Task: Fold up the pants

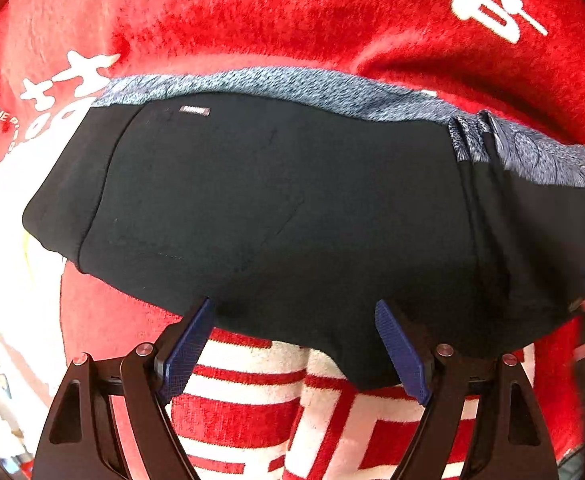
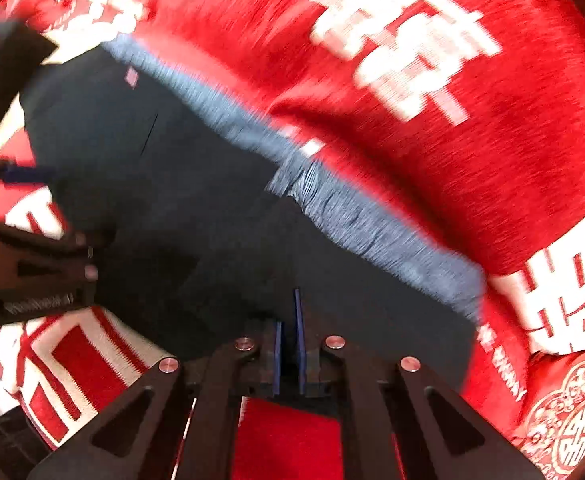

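The black pants (image 1: pixel 276 208) lie folded on a red blanket, with a blue patterned waistband (image 1: pixel 292 88) along the far edge and a small label near the top left. My left gripper (image 1: pixel 296 344) is open, its blue pads at the near edge of the pants, holding nothing. In the right wrist view the pants (image 2: pixel 212 216) run diagonally with the blue waistband (image 2: pixel 356 220) on the right. My right gripper (image 2: pixel 290 332) is shut on the near edge of the pants. The left gripper's black frame (image 2: pixel 32 272) shows at the left.
A red blanket with white characters (image 1: pixel 332 12) covers the whole surface under the pants and shows in the right wrist view (image 2: pixel 412 60). It has red and white stripes (image 1: pixel 252 400) near me. The right wrist view is motion blurred.
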`<state>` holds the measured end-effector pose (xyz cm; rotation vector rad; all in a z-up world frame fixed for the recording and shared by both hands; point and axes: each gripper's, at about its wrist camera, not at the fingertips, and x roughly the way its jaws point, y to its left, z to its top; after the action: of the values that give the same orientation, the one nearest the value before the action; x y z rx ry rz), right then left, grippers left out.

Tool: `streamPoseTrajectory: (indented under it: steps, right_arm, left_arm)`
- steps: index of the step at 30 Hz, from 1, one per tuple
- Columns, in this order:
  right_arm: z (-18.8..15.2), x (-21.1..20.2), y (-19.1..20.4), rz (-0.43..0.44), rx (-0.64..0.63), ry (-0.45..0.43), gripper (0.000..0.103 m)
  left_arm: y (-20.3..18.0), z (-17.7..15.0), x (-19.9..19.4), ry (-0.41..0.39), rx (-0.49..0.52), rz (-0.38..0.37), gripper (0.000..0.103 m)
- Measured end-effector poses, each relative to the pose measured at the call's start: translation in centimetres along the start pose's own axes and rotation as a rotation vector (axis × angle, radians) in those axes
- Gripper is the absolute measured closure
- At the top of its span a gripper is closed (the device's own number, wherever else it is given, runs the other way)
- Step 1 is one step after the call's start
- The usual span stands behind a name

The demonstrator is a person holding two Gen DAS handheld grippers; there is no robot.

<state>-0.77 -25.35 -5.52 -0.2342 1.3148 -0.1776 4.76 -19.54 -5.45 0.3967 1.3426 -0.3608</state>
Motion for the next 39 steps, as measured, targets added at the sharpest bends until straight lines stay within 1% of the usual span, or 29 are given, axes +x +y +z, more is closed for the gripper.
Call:
streamPoseTrajectory:
  steps: [2,3,4,6,7,8,11,12,13,14,16,18,20,21,22,23,24,26,27,28,29,30,31,32,33,34,35,37,39]
  right_arm:
    - [-0.2,0.2,1.2,-0.064,-0.032,-0.013,0.091]
    - [-0.2,-0.2,1.4,-0.073,-0.04,-0.013,0.089]
    - [-0.3,-0.6,1.4,-0.065,-0.043,-0.017,0.084]
    - [-0.8,-2.7,0.0,0.029,-0.016,-0.047,0.068]
    - [-1.1,-3.9,-1.3,0.089,0.025,-0.067,0.055]
    - [-1.6,-5.0,-3.2,0.125,0.085,-0.086,0.053]
    - [-2.4,-5.4,-10.6,0.138,0.288,-0.062,0.054]
    - [-2.5,-4.9,-12.6,0.161,0.348,-0.044,0.058]
    - [-2.9,-3.9,-14.8,0.199,0.422,-0.009,0.076]
    - [-3.3,-2.4,-17.1,0.235,0.492,0.032,0.091]
    - [-3.9,-0.4,-19.7,0.265,0.546,0.053,0.091]
    - [-4.3,1.8,-20.2,0.306,0.521,0.087,0.091]
    - [-5.1,4.0,-19.5,0.371,0.528,0.146,0.091]
    - [-5.4,4.1,-19.4,0.377,0.541,0.137,0.091]
    - [-5.6,3.7,-19.3,0.388,0.541,0.131,0.091]
    - [-5.7,3.1,-19.2,0.435,0.536,0.133,0.091]
    - [-5.8,2.6,-19.2,0.461,0.537,0.129,0.091]
    - [-6.4,1.2,-19.0,0.484,0.529,0.138,0.089]
    - [-6.8,0.6,-19.1,0.481,0.525,0.15,0.086]
    - [-7.2,-0.1,-19.2,0.48,0.527,0.159,0.076]
    - [-7.7,-0.9,-19.4,0.484,0.538,0.165,0.062]
    - [-8.2,-1.7,-19.8,0.489,0.554,0.165,0.054]
    - [-8.7,-2.8,-20.3,0.502,0.577,0.161,0.04]
    - [-9.1,-3.8,-20.8,0.515,0.591,0.155,0.034]
    - [-9.0,-4.2,-21.0,0.519,0.598,0.154,0.031]
    - [-9.2,-4.9,-21.5,0.513,0.605,0.155,0.025]
    - [-9.3,-5.6,-21.9,0.508,0.612,0.152,0.02]
    - [-9.3,-6.6,-22.5,0.508,0.623,0.147,0.02]
    - [-9.2,-7.9,-23.1,0.504,0.623,0.142,0.019]
  left_arm:
    - [0.1,0.3,-0.1,0.001,-0.002,0.009,0.02]
    - [0.1,0.4,-0.4,-0.003,-0.002,0.012,0.02]
    - [0.0,0.7,-0.7,-0.009,0.0,0.016,0.02]
    - [-0.2,1.4,-1.3,-0.013,0.001,0.017,0.02]
    - [-0.5,1.8,-1.8,-0.018,0.001,0.013,0.02]
    - [-0.8,2.2,-2.3,-0.024,0.002,0.009,0.02]
    - [-3.0,3.6,-4.3,-0.051,0.013,-0.022,0.02]
    - [-3.9,4.0,-5.0,-0.059,0.017,-0.039,0.02]
    - [-5.3,4.5,-5.6,-0.07,0.026,-0.063,0.02]
    - [-6.3,4.8,-5.9,-0.076,0.035,-0.079,0.02]
    - [-9.0,5.5,-5.9,-0.081,0.06,-0.109,0.02]
    - [-11.6,5.8,-4.6,-0.055,0.079,-0.132,0.02]
    - [-13.7,5.4,-1.8,0.003,0.096,-0.109,0.02]
    - [-14.2,4.8,-0.2,0.051,0.108,-0.074,0.019]
    - [-14.0,4.2,0.5,0.059,0.083,-0.073,0.017]
    - [-13.2,4.0,-0.1,0.028,0.03,-0.091,0.016]
    - [-12.7,3.8,-0.5,0.05,0.01,-0.094,0.016]
    - [-11.5,3.1,-2.1,0.055,-0.015,-0.065,0.016]
    - [-11.0,2.7,-3.1,0.045,-0.02,-0.038,0.016]
    - [-10.5,2.2,-4.5,0.045,-0.019,-0.015,0.016]
    - [-10.3,1.8,-5.3,0.049,-0.02,-0.006,0.016]
    - [-9.9,1.3,-6.5,0.05,-0.024,-0.001,0.016]
    - [-9.6,0.8,-7.9,0.041,-0.027,0.001,0.016]
    - [-9.3,0.2,-9.2,0.032,-0.031,0.004,0.016]
    - [-9.0,-0.6,-10.5,0.026,-0.041,0.001,0.016]
    - [-8.6,-1.3,-12.0,0.024,-0.067,-0.019,0.005]
    - [-8.4,-1.8,-12.8,0.024,-0.09,-0.035,0.0]
    - [-7.9,-3.2,-15.4,0.016,-0.149,-0.084,0.0]
    - [-7.8,-4.6,-17.4,0.021,-0.177,-0.086,0.0]
